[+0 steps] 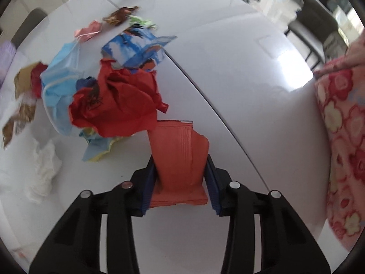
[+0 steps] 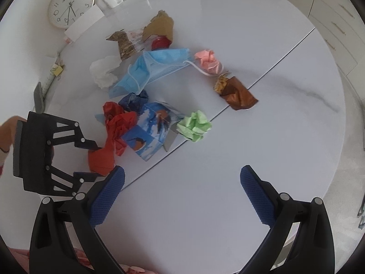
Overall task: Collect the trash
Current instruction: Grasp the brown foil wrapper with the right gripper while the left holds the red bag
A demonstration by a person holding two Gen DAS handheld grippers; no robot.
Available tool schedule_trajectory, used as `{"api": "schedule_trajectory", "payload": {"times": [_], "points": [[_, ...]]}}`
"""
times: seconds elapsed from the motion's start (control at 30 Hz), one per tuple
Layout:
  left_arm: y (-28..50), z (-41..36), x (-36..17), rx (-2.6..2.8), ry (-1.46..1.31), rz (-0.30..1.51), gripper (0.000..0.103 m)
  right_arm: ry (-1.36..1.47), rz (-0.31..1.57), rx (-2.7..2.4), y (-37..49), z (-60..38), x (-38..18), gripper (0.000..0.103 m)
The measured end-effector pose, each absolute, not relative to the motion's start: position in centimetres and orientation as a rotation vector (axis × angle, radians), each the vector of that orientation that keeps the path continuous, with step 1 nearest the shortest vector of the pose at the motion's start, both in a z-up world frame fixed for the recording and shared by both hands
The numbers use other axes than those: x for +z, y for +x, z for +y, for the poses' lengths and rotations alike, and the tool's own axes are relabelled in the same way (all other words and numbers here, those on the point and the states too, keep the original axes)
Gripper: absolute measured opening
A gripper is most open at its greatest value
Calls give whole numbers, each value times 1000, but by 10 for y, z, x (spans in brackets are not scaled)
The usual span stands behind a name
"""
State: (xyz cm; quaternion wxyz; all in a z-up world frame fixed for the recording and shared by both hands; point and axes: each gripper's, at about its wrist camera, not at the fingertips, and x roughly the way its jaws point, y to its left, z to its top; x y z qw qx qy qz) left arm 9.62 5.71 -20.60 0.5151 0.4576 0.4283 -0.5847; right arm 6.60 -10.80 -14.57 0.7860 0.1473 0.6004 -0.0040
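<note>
Crumpled trash is lying scattered on a white round table (image 2: 228, 137), a wall clock (image 2: 71, 5) resting at its edge. The left gripper (image 1: 180, 166) is pointing steeply down, clamping an orange wrapper (image 1: 180, 159); the right gripper (image 2: 182, 182) is hovering with jaws spread wide.

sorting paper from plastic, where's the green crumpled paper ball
In the right wrist view, the green crumpled paper ball lies mid-table on the seam, just right of the blue printed carton.

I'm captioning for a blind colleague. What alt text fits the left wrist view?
The left gripper has its jaws closed on an orange wrapper standing on a white table. Just beyond lies crumpled red paper, a blue face mask and other scattered trash.
</note>
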Motion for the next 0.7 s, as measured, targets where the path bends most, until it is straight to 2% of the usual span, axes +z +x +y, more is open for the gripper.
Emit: {"api": "schedule_trajectory", "payload": {"times": [0.23,0.33,0.7], "points": [[111,75,-202,-1313,884,1109,36,306,1281,-14,77,-112,-155,100],[118,82,-200,-1263,793,1138,36,235,1277,-6,82,-118,-158,94],[112,111,-153,-960,312,1185,36,11,1275,31,136,-166,-177,88]]}}
